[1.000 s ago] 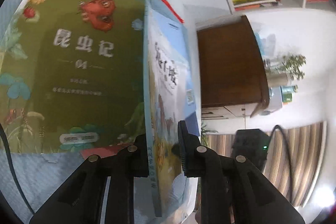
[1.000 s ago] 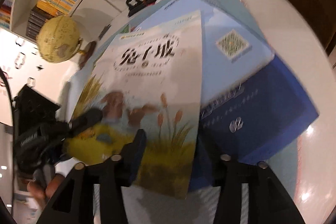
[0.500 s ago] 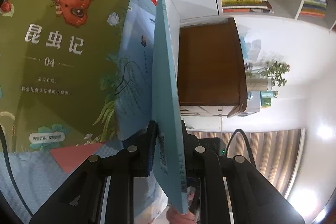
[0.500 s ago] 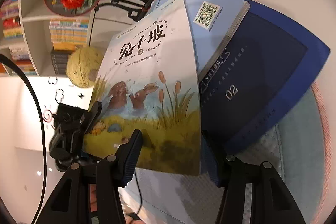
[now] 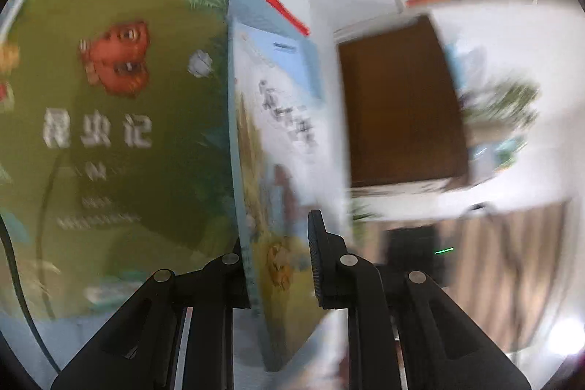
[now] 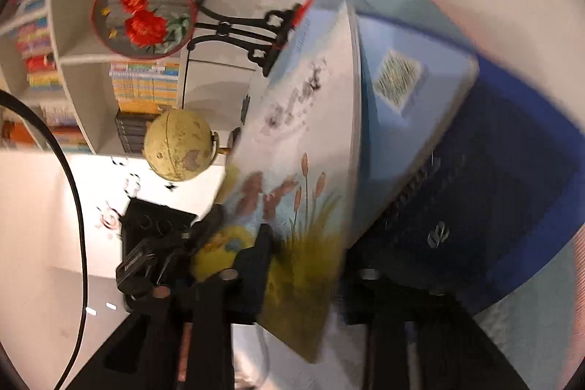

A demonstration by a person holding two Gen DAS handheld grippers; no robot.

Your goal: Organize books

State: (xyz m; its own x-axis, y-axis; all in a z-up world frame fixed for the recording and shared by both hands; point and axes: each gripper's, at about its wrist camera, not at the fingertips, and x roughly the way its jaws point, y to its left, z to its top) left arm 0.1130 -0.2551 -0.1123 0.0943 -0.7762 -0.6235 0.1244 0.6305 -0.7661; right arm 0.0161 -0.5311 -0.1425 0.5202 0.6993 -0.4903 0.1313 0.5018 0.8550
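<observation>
Left wrist view: the left tongs point(image 5: 278, 265) are clenched on the lower edge of the rabbit book point(image 5: 281, 141), which stands tilted beside the green insect book point(image 5: 117, 119) on the table. Keep this grip firm and the book steady. Motion blur makes the titles hard to read.

Right wrist view: the right tongs point(image 6: 303, 265) are closing on the same rabbit book point(image 6: 307, 148) near its bottom edge; whether both pads already press is unclear. It leans over a light blue book point(image 6: 409, 105) and a dark blue book point(image 6: 504, 192), whose lower parts are hidden.
</observation>
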